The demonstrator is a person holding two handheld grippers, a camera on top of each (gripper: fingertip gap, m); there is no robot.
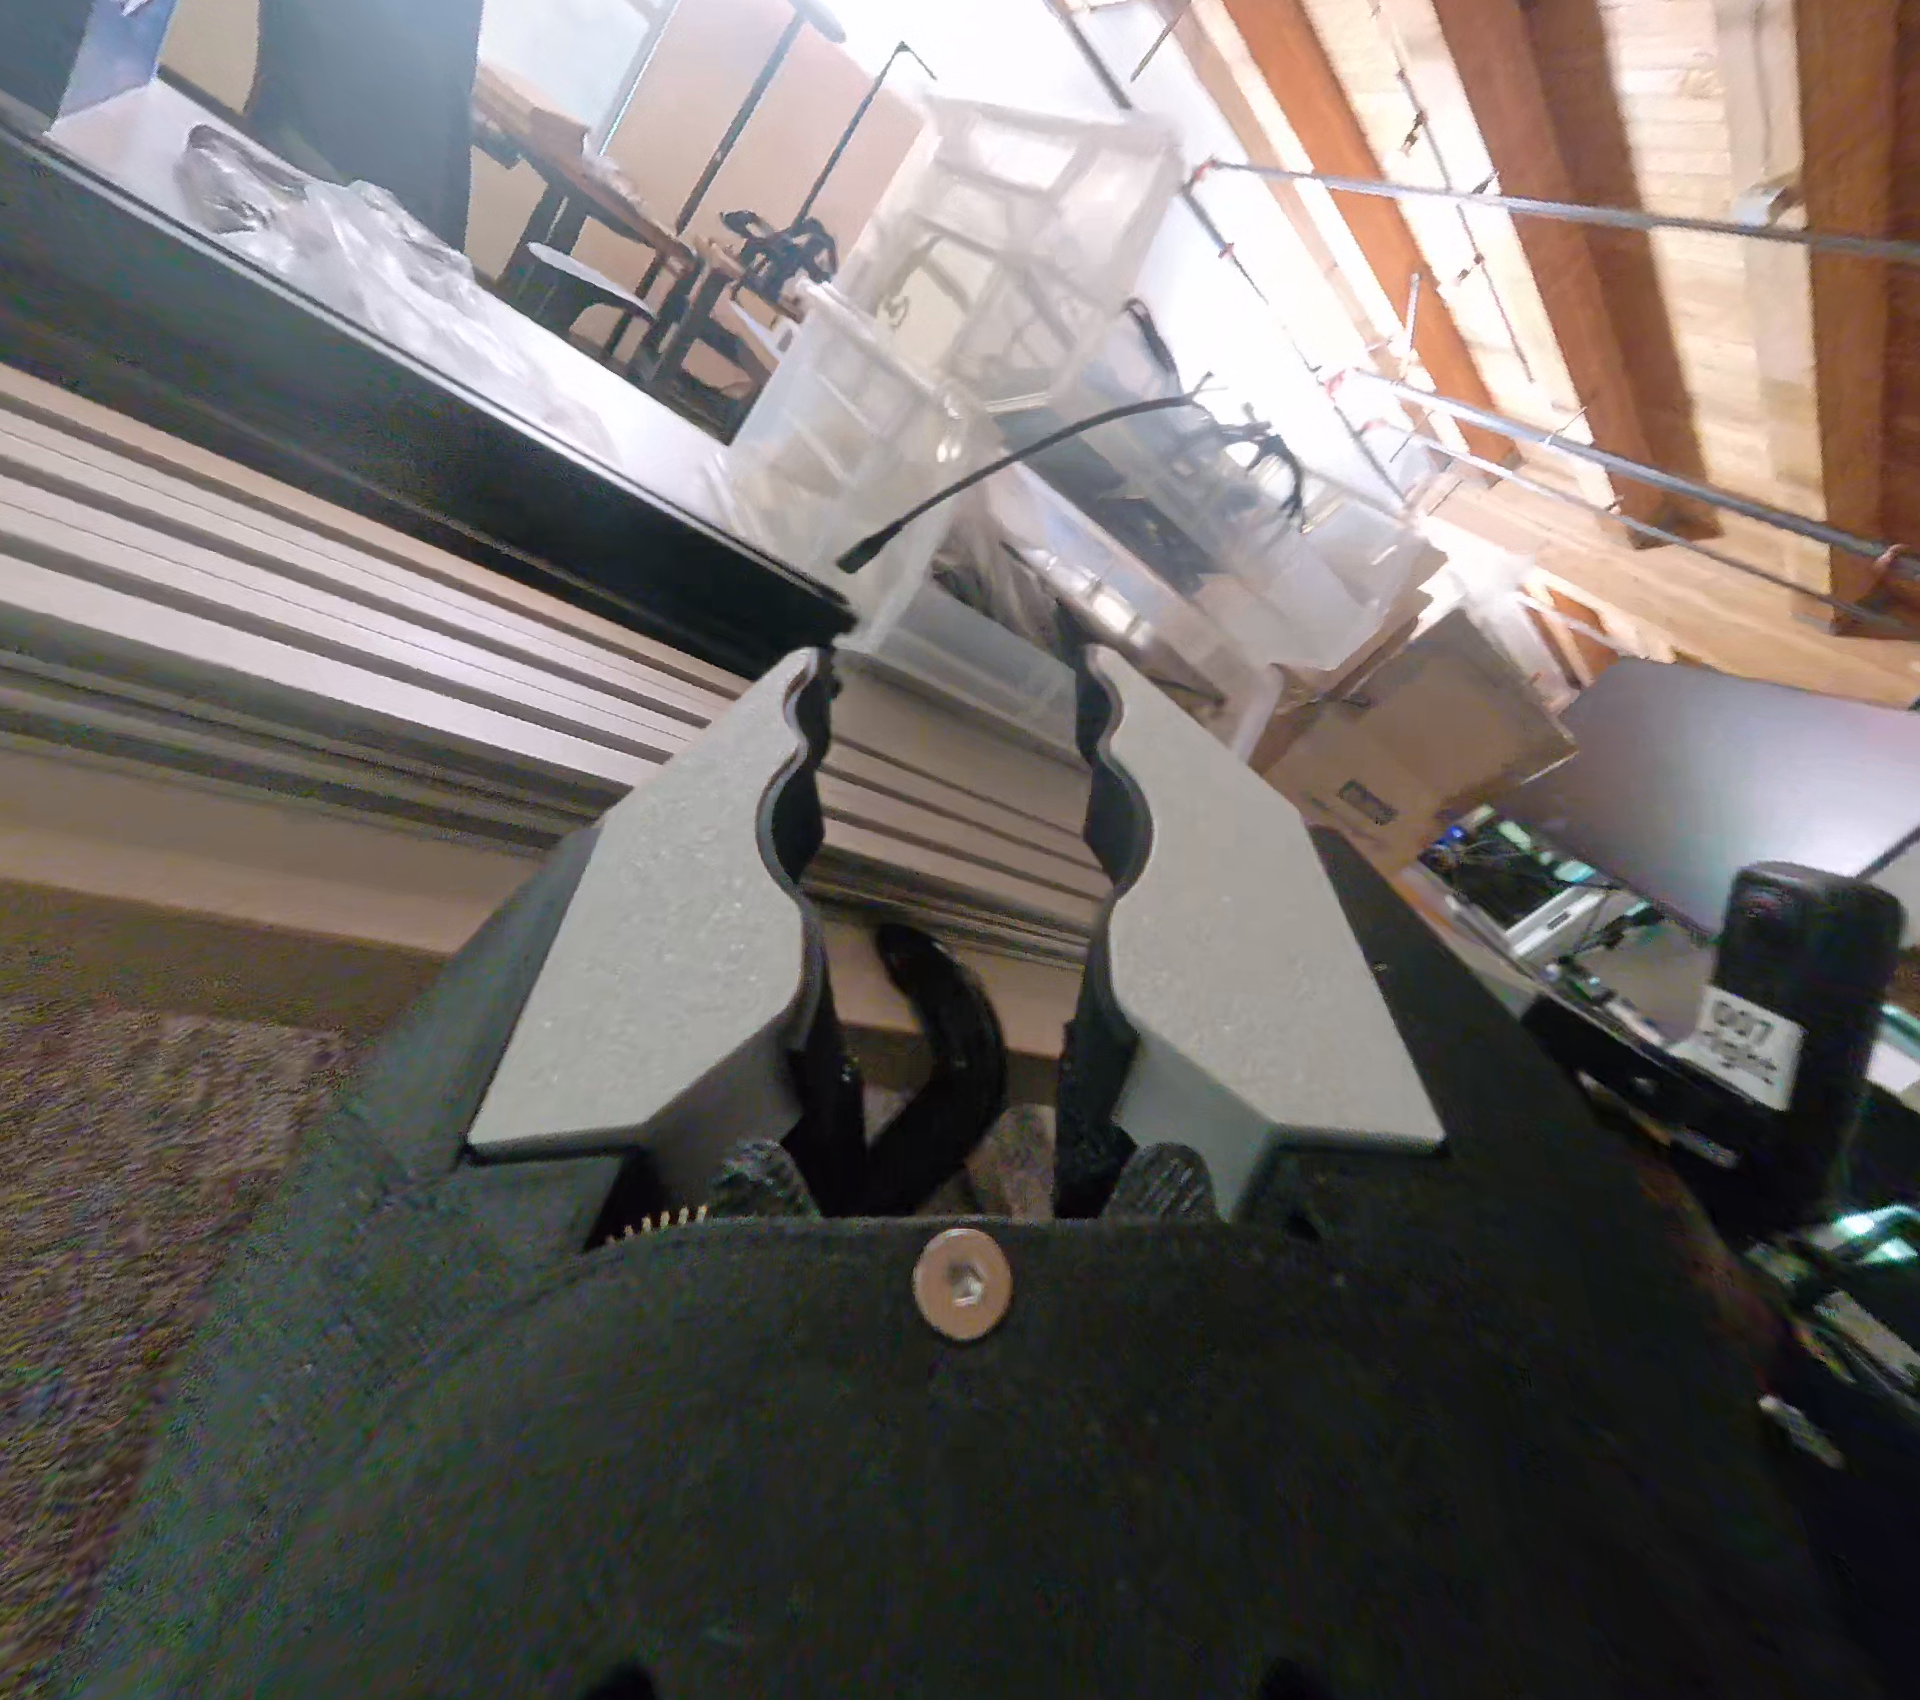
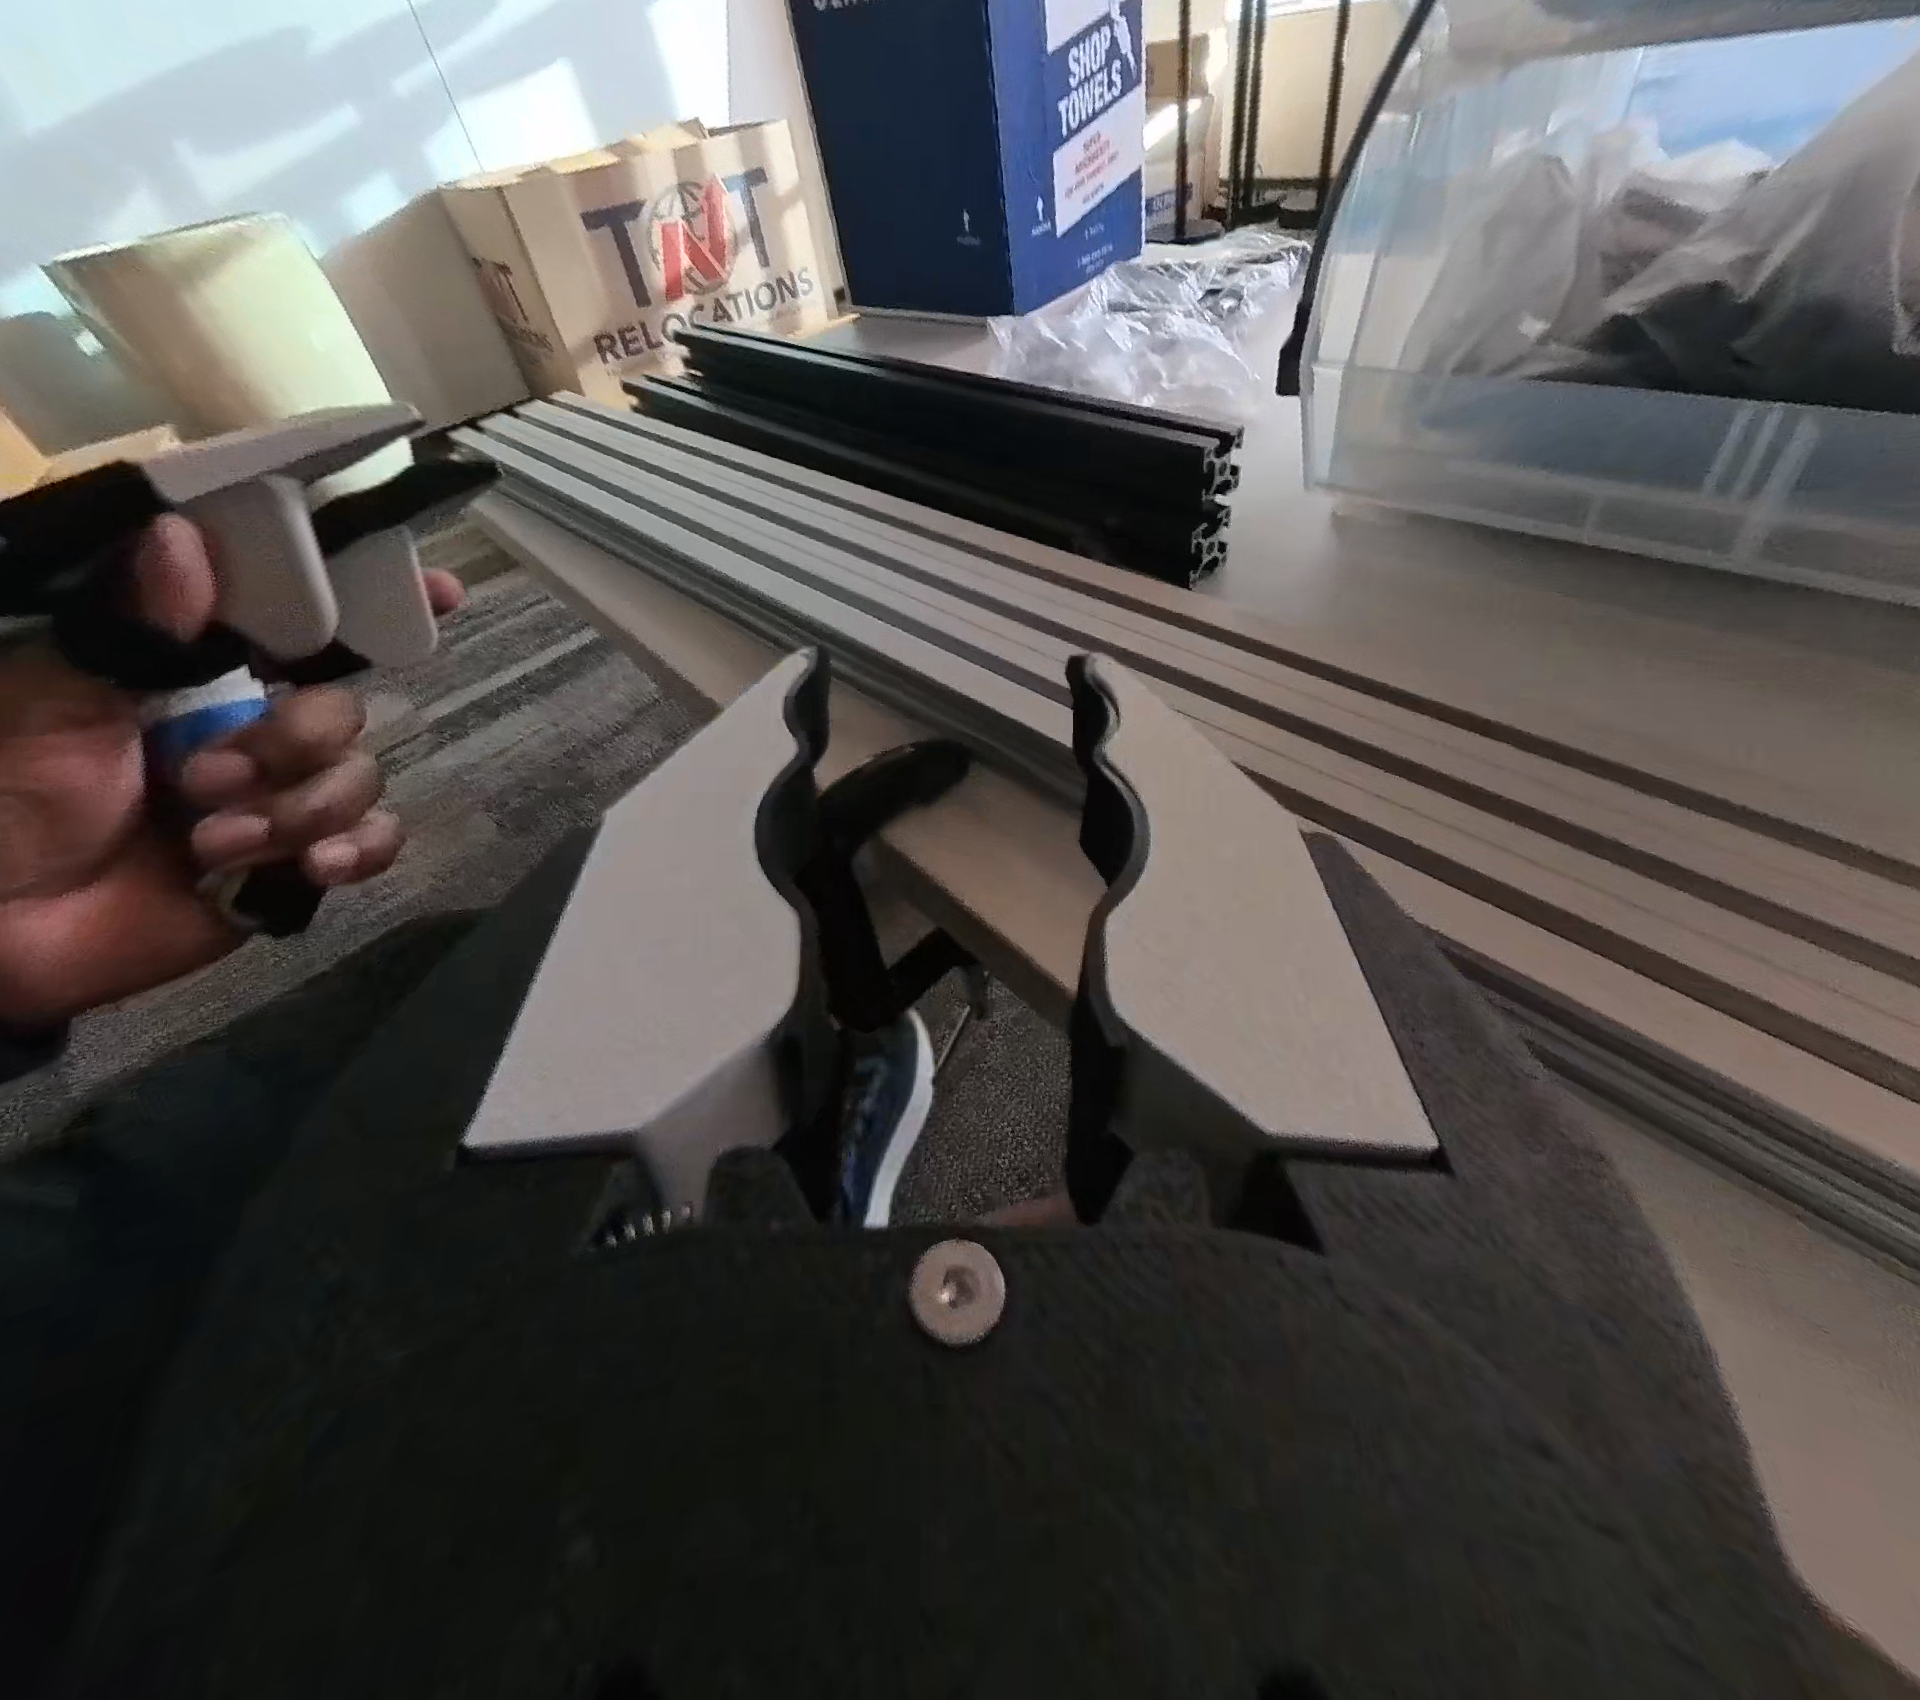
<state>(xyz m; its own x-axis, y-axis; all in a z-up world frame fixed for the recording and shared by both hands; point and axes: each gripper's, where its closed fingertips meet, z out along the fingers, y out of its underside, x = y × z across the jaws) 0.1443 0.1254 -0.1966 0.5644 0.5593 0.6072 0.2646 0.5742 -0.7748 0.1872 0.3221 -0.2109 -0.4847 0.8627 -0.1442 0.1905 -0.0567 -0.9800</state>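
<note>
My left gripper (image 1: pixel 951 663) is open and empty. It points up at a tilt toward the table's edge, where long grey aluminium rails (image 1: pixel 312 590) lie. A black clamp (image 1: pixel 940 1027) on that edge shows between its fingers. My right gripper (image 2: pixel 945 668) is open and empty, just short of the same clamp (image 2: pixel 883 829) and the grey rails (image 2: pixel 1351 746). The left gripper (image 2: pixel 343 570) also shows at the left of the right wrist view, held in a hand (image 2: pixel 156 819) beside the table.
A stack of black rails (image 2: pixel 987 445) lies behind the grey ones. A blue box (image 2: pixel 935 123), cardboard boxes (image 2: pixel 644 248), crumpled clear plastic (image 2: pixel 1143 331) and a clear plastic bin (image 2: pixel 1662 300) stand farther back. A shoe (image 2: pixel 883 1100) is on the carpet (image 2: pixel 520 715) below.
</note>
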